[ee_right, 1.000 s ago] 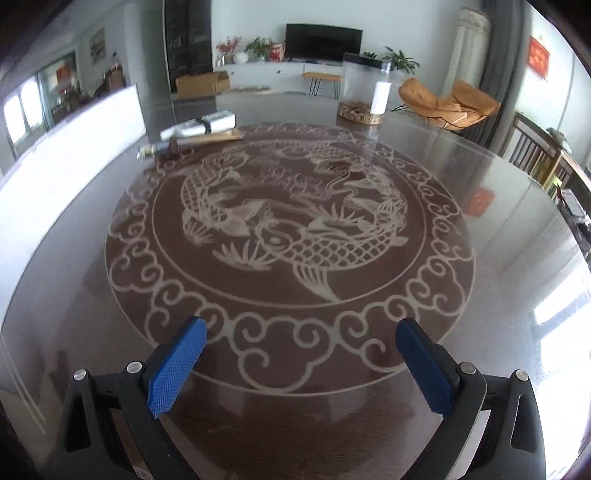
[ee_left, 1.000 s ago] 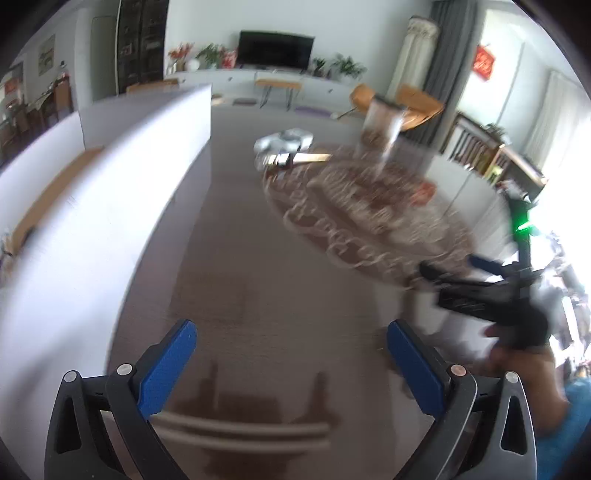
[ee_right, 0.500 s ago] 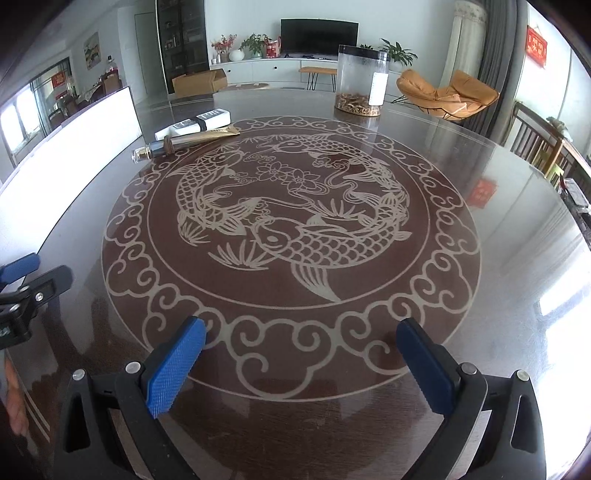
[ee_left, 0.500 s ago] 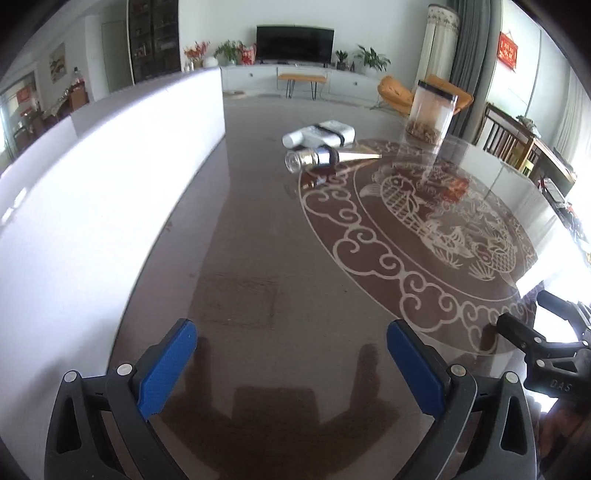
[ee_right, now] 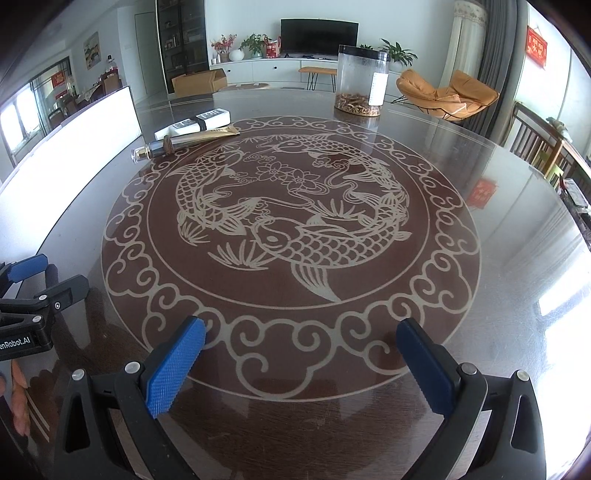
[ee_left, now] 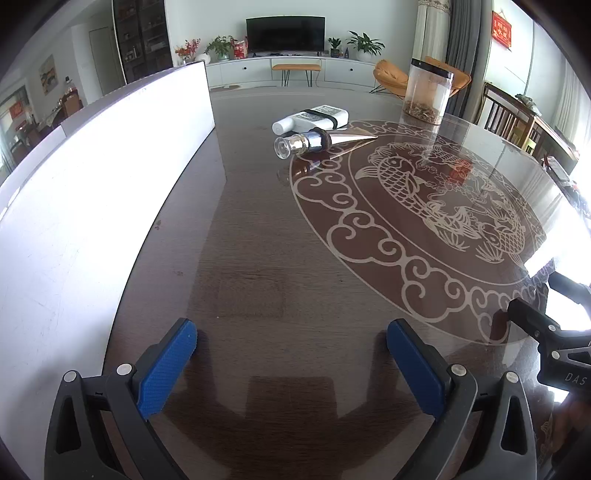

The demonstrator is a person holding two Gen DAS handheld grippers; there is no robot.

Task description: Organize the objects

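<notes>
Both our blue-padded grippers, left (ee_left: pixel 291 354) and right (ee_right: pixel 301 354), hang spread wide over the glossy dark fish-patterned table (ee_right: pixel 498 229). Two tubes, one gold with a clear cap (ee_right: pixel 184 142) and one white (ee_right: pixel 194 123), perhaps touching, lie far off.

This is a home, an open living and dining room. The landmark is the round glass-topped desk (ee_right: pixel 498 206) with its carved fish medallion. Beyond its far edge a flat television (ee_right: pixel 318 32) stands on a long white cabinet (ee_right: pixel 266 72), flanked by potted plants (ee_right: pixel 255 44) and flowers. To the right of the desk sit orange lounge chairs (ee_right: pixel 443 94) before grey curtains (ee_right: pixel 498 55), and a red hanging (ee_right: pixel 536 41) decorates the wall. Left of the television stands a dark shelf unit (ee_right: pixel 181 40).
</notes>
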